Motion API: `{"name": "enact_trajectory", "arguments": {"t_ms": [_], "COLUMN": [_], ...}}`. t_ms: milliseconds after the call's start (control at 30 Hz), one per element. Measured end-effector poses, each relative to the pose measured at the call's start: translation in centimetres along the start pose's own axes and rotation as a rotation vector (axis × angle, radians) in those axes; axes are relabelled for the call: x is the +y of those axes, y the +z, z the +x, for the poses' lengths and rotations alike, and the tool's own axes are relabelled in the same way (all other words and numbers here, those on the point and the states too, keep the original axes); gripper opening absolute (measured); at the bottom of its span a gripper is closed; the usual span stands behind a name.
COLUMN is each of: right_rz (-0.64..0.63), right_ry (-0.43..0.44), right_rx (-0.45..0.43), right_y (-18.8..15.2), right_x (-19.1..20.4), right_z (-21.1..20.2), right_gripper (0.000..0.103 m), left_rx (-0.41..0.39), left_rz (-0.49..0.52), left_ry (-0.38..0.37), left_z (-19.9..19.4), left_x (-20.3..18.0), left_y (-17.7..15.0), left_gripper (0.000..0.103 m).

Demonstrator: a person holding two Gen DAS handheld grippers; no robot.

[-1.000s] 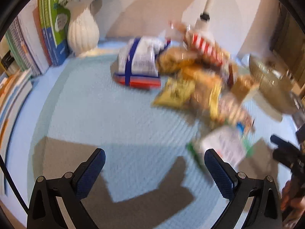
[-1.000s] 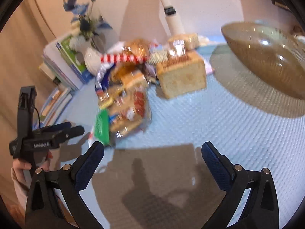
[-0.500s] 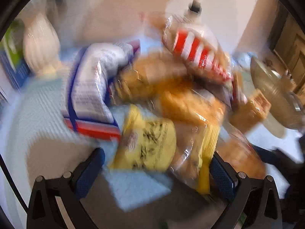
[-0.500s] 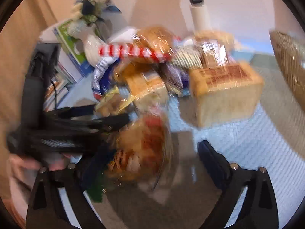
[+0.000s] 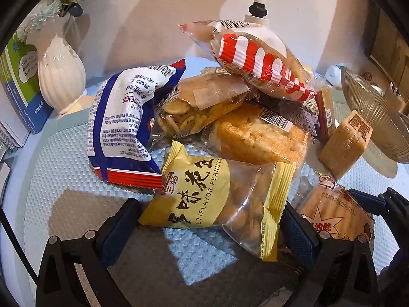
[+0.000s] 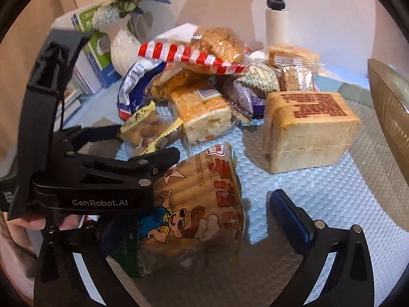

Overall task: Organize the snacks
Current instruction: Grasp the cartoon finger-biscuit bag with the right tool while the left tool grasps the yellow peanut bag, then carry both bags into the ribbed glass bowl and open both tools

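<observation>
Your left gripper has its jaws spread wide around the yellow peanut packet, which lies on the counter at the front of the snack heap. Your right gripper straddles the cartoon-printed biscuit bag, jaws released, though its left finger is probably hidden behind the bag.

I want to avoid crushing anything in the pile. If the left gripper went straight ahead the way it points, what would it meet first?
Most likely the yellow peanut bag, already lying between the open left gripper's fingers. Behind it sits the wrapped sponge cake, though depth is hard to judge here.
</observation>
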State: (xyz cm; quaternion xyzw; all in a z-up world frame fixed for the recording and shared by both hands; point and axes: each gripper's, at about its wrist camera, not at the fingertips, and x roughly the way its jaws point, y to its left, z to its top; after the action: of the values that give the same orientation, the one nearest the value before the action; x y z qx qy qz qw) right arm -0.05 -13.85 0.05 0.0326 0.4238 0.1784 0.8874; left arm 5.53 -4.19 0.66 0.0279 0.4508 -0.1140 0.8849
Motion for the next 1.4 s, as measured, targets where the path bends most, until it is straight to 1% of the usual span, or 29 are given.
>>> {"name": "enact_trajectory", "arguments": {"t_ms": [67,167,300,433,467,500,533,567,633,833,933,1067,1100,1133,1167,1233,1300,1400], "right_rz": [0.005,-0.010,-0.039,-0.043,-0.042,-0.043,-0.047,-0.047,-0.044,0.008,0.021,0.021,0.022,0.030,0.039,0.076,0.107,0.112], "right_ry": [0.008,-0.010,-0.044,-0.047,-0.045,-0.040,-0.016,-0.013,0.012,0.080,0.118,0.143,0.138,0.130,0.133,0.150,0.162,0.179], "right_rx": [-0.003,0.003,0.013,0.011,0.006,-0.008,-0.029,-0.035,-0.042,-0.094,-0.126,-0.196,-0.223,-0.261,-0.290,-0.349,-0.351,-0.347], "right_y": [-0.2,-0.2,-0.1,-0.1,-0.1,0.0,-0.1,-0.3,-0.4,-0.8,-1.3,-2.2,-2.5,-2.8,-2.7,-3.2,-3.3,-2.9], "right_x": [-0.3,-0.2,1.8,1.9,1.9,2.2,2.3,2.2,2.2,0.9,0.5,0.1,0.2,0.1,0.1,-0.7,-1.6,-2.5], "right_z": [-0.4,-0.5,0.7,0.9,0.9,1.0,0.6,0.3,0.1,-1.1,-2.0,-4.1,-4.5,-5.2,-5.5,-6.6,-6.8,-7.4], "right_gripper": [0.103,0.103,0.103,0.103,0.096,0.076,0.067,0.065,0.063,0.061,0.061,0.061,0.061,0.061,0.061,0.061,0.061,0.061], "left_rx": [0.000,0.002,0.002,0.000,-0.005,-0.022,-0.038,-0.048,-0.060,-0.094,-0.112,-0.151,-0.163,-0.171,-0.165,-0.136,-0.130,-0.123], "left_rz": [-0.003,0.002,0.004,0.002,0.000,-0.003,-0.007,-0.014,-0.026,-0.052,-0.069,-0.107,-0.115,-0.122,-0.123,-0.112,-0.092,-0.049], "left_ry": [-0.003,0.005,0.006,0.003,0.006,0.024,0.032,0.014,0.006,-0.027,-0.036,-0.064,-0.066,-0.060,-0.036,0.017,0.045,0.116], "left_z": [-0.2,-0.3,-0.4,-0.4,-0.5,-0.9,-1.2,-1.4,-1.8,-2.7,-3.1,-4.2,-4.5,-4.7,-4.7,-4.4,-4.6,-5.6], "left_x": [0.3,0.3,0.1,0.1,0.1,0.2,0.3,0.6,0.8,1.6,1.8,2.2,2.3,2.4,2.3,1.9,1.1,-0.5], "left_y": [-0.2,-0.6,-0.7,-0.7,-0.8,-0.9,-1.1,-1.2,-1.4,-2.0,-1.8,-2.4,-2.5,-2.5,-2.5,-2.4,-2.5,-2.0], "left_gripper": [0.103,0.103,0.103,0.103,0.094,0.085,0.079,0.072,0.070,0.070,0.070,0.070,0.070,0.070,0.070,0.070,0.070,0.070]}}
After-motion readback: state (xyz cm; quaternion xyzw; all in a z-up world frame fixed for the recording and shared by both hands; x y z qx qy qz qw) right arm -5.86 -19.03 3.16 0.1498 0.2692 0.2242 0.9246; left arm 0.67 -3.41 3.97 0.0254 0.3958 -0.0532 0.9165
